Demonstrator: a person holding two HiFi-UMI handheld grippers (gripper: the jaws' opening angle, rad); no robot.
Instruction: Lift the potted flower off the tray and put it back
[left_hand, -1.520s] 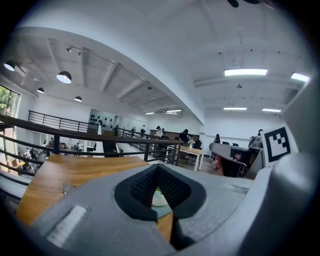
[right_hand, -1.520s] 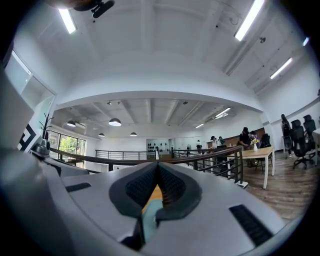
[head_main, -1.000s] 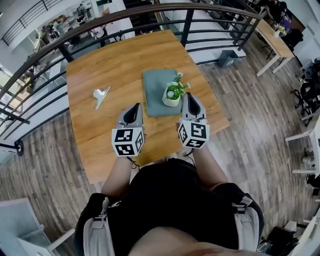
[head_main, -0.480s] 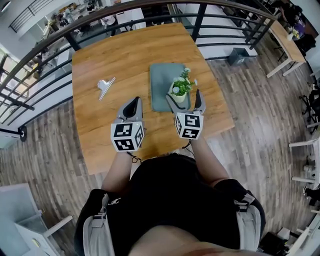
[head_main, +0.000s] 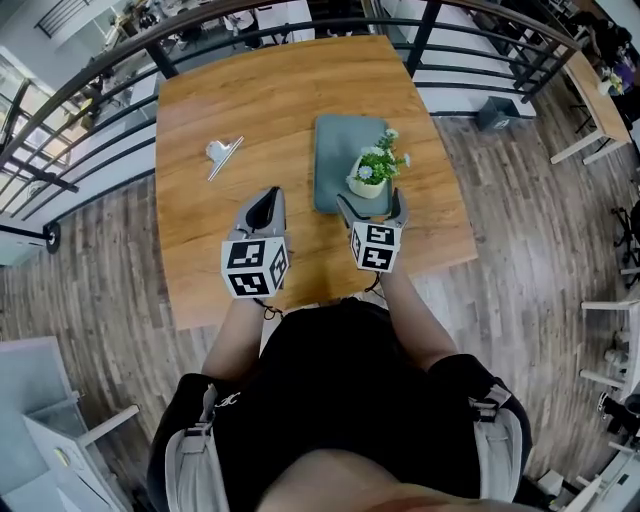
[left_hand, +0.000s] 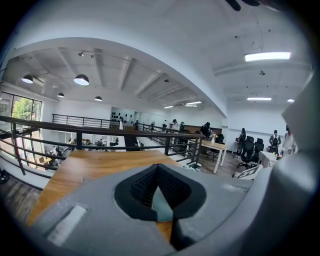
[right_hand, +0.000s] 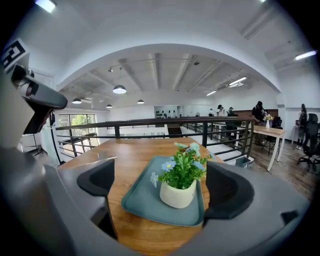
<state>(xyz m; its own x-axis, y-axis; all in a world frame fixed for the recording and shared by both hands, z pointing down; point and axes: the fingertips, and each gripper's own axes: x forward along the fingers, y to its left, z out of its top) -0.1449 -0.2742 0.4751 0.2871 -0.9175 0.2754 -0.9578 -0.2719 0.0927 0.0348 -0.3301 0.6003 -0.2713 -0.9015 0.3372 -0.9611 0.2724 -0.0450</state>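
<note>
The potted flower (head_main: 373, 173), a cream pot with green leaves and small blue blooms, stands upright on the near end of the teal tray (head_main: 343, 140). My right gripper (head_main: 371, 203) sits low at the tray's near edge. Its jaws have just been opening and stand wide. In the right gripper view the pot (right_hand: 178, 194) stands a little ahead of the right gripper (right_hand: 163, 184), framed by both pads, neither touching it. My left gripper (head_main: 266, 203) hovers left of the tray; its jaws meet at the tip of the left gripper (left_hand: 156, 171) with nothing held.
The wooden table (head_main: 260, 90) carries a metal clip (head_main: 224, 153) at its left. A black railing (head_main: 90, 95) runs along the far and left sides. The table's near edge lies just below both grippers. Desks, chairs and people are far off beyond the railing.
The right gripper's jaws went from shut to wide open, and it came down toward the tray's near end, closer to the pot. The left gripper stayed about where it was.
</note>
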